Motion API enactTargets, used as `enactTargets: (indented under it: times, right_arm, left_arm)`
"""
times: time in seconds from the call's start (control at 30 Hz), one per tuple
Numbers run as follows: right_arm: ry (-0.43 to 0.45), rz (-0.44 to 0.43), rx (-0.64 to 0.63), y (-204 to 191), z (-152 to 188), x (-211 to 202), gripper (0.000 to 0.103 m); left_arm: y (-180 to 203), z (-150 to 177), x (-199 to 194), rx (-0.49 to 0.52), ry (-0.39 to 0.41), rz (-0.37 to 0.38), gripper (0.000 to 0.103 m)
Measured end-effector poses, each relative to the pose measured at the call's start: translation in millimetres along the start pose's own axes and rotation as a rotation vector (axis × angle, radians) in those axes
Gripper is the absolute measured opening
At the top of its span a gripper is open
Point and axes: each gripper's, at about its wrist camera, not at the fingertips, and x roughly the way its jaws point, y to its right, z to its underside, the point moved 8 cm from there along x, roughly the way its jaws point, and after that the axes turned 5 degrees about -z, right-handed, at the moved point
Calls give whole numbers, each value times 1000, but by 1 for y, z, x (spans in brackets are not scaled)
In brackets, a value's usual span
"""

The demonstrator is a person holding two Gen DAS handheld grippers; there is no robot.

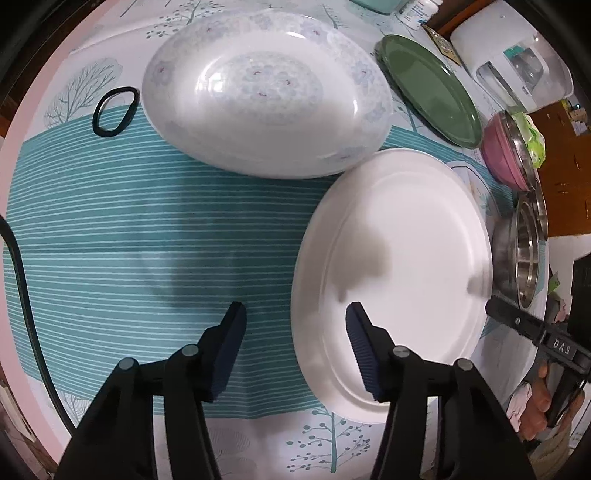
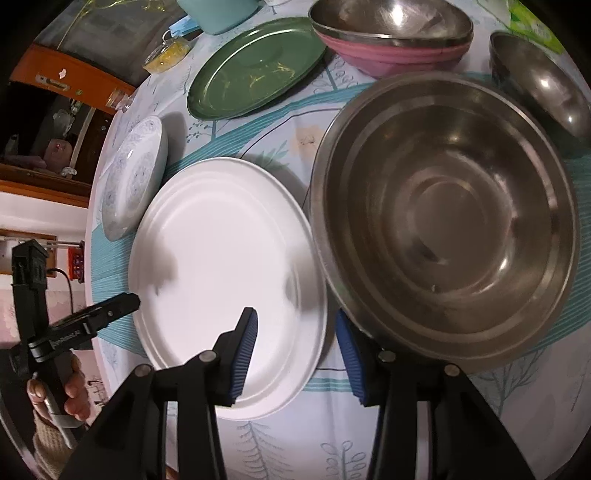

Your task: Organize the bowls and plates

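Note:
A plain white plate (image 1: 402,258) lies flat on the table; it also shows in the right wrist view (image 2: 229,258). My left gripper (image 1: 297,314) is open, its jaws astride the plate's left rim. My right gripper (image 2: 295,321) is open over the plate's right rim, beside a large steel bowl (image 2: 443,221). A deep white patterned dish (image 1: 266,92) sits beyond. A green plate (image 1: 428,88) lies behind, also seen in the right wrist view (image 2: 255,66). A steel bowl nests in a pink bowl (image 2: 388,51).
A small steel bowl (image 2: 543,85) sits at the right. A black rubber ring (image 1: 114,110) lies left of the patterned dish. A white appliance (image 1: 517,59) and a teal container (image 2: 218,14) stand at the back. A black cable (image 1: 22,288) runs along the table's left edge.

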Motion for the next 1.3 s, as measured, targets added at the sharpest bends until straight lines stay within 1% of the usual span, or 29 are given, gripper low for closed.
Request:
enactTargets:
  times: [0.1,0.13,0.2,0.23,0.37,0.43,0.47,0.53,0.6,0.8,0.9,1.0,1.17,1.3]
  right_arm:
    - [-7,-3,22,1,6,0,44]
    - [-6,0,24,0,7,1,44]
    - [-3,8,27,0,7,3,38]
    - [-2,11,31,0,7,4,37]
    - [-5,17,44,2,8,8,28]
    - [-5,29,50,4,8,10,24]
    - [-4,31,54,5,8,10,22]
    - [-2,33,61,6,9,12,20]
    - [6,39,60,7,9,13,19]
    - [31,68,21,2,10,7,19]
    - [37,69,8,-2,13,-1,19]
    - [34,52,-1,-7,19,-11,19]
    - [48,31,-43,-19,31,-39,19]
    - [58,28,-87,-24,44,-60,19]
  left_arm:
    - [0,-2,1,-4,-8,8,52]
    - [1,-3,3,-2,-14,13,47]
    - [0,-2,3,4,-25,18,42]
    - [2,-3,5,8,-32,17,42]
    - [6,-6,8,20,-39,13,41]
    - [8,-8,9,26,-44,14,36]
    - [5,-7,8,27,-44,10,35]
    - [6,-8,8,35,-44,-1,24]
    - [8,-10,9,38,-41,-33,19]
    - [16,-5,-1,67,-9,-57,19]
    - [13,3,-14,59,-5,-49,19]
    - [15,10,-30,48,4,-38,19]
    - [24,31,-62,60,45,-35,19]
    - [38,56,-85,74,76,-21,19]
